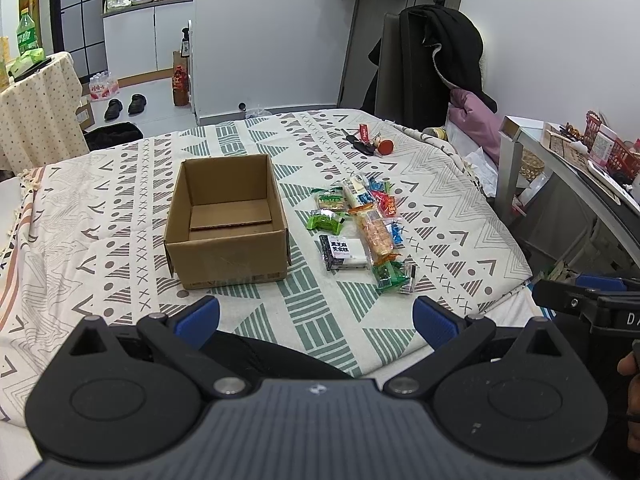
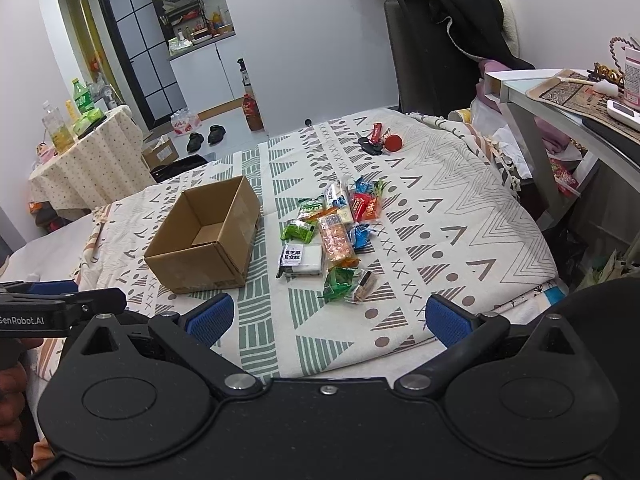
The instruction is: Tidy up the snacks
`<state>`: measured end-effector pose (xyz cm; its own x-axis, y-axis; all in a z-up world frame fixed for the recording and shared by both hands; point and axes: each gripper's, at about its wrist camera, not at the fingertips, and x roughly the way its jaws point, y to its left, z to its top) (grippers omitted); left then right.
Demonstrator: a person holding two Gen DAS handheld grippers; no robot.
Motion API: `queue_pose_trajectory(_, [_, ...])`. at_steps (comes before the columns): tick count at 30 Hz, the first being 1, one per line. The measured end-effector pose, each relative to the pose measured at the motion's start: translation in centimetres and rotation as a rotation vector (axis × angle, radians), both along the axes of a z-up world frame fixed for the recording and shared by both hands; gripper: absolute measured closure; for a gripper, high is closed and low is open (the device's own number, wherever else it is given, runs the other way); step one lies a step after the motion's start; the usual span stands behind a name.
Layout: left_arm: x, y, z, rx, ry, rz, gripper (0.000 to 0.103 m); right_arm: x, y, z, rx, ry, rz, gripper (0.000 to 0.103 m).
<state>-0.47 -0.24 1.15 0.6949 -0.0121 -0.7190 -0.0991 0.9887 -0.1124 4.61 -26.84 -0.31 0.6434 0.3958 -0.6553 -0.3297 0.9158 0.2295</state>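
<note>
While nothing is yet grasped, both claws held low over the near edge of a patterned bedspread (image 1: 120, 208). Left gripper (image 1: 316, 320) spread wide, released, blue pads apart, nothing between them. Right gripper (image 2: 330, 318) likewise wide apart and bare.

Ahead of the left claw and slightly to its left: an open cardboard box (image 1: 228, 220), upright, holding only a loose cardboard insert. Ahead and to its right, just beside the box: a loose pile of wrapped snacks (image 1: 360, 228), overlapping one another. Nearest the right claw, straight ahead: a green packet (image 2: 338, 278) touching a small clear-wrapped bar (image 2: 364, 285). Farther beyond the pile: keys with a red tag (image 2: 378, 140), well apart.

Likely risks: pinching two overlapping wrappers at once; slick film slipping from the pads; soft bedding bunching under a closing claw; nudging the light box sideways during a drop; crushing the crackers (image 2: 336, 240).
</note>
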Motion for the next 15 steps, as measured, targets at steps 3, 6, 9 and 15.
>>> queue_pose_trajectory(3, [0.02, -0.02, 0.01, 0.001, -0.001, 0.001, 0.001, -0.04, 0.02, 0.02, 0.000, 0.000, 0.000, 0.000])
queue_pose_trajectory(6, [0.02, -0.04, 0.02, 0.002, -0.001, 0.000, 0.001, -0.05, 0.03, 0.04, 0.001, -0.002, -0.002, 0.000])
queue_pose_trajectory(9, [-0.06, -0.03, 0.06, -0.001, -0.002, 0.002, 0.001, 0.01, 0.05, 0.02, -0.002, -0.003, -0.001, 0.000])
queue_pose_trajectory(15, [-0.06, -0.05, 0.09, 0.000, -0.002, 0.002, 0.001, 0.09, 0.05, -0.06, -0.005, -0.001, -0.003, 0.000])
